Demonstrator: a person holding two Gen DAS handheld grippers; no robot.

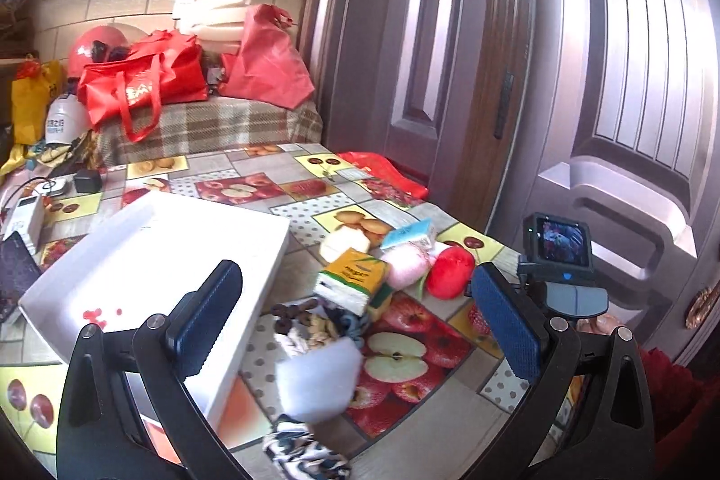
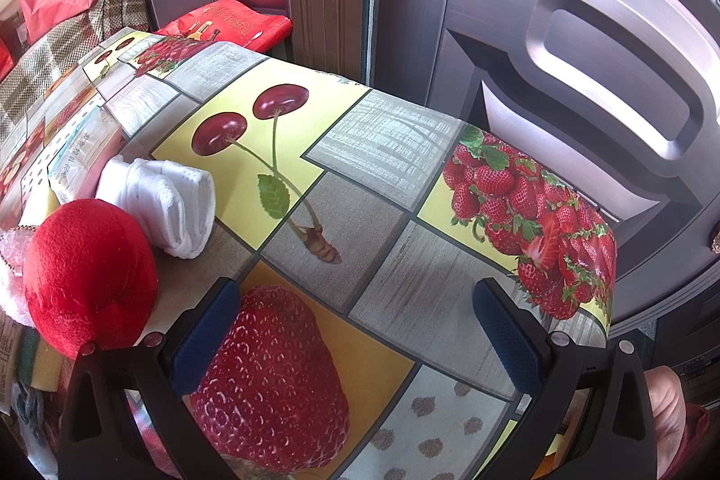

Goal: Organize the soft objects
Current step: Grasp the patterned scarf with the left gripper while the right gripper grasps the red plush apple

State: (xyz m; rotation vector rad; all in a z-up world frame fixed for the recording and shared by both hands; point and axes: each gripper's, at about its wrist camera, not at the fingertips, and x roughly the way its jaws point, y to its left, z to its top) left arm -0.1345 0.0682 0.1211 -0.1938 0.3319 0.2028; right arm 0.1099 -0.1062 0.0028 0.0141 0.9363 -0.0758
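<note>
Soft things are lying in a loose heap on the fruit-print tablecloth (image 1: 252, 187), just right of the white tray (image 1: 148, 250), and we are looking at them from both sides. The table edge is running close to a dark panelled door (image 1: 630, 75), so open room is sitting mainly on the bare cloth at the right corner, where the right wrist view is showing cherries and strawberries printed and nothing lying on them.

We are holding the left gripper (image 1: 360, 327) low over the near end of the heap, its blue pads spread wide apart with nothing between them; one pad is hanging over the tray's near wall. We are holding the right gripper (image 2: 357, 336) over the bare cloth, likewise spread wide and holding nothing, with a bit of hand showing at the lower right.

Going down in size: a yellow tissue pack (image 1: 355, 277), a red plush ball (image 1: 450, 271), a pink puff (image 1: 407, 264), a white foam piece (image 1: 321, 381) and a striped cloth (image 1: 301, 453) nearest us. Only the right wrist view is showing rolled white socks (image 2: 173, 201) touching the ball's far side; only the left is showing the tray.
</note>
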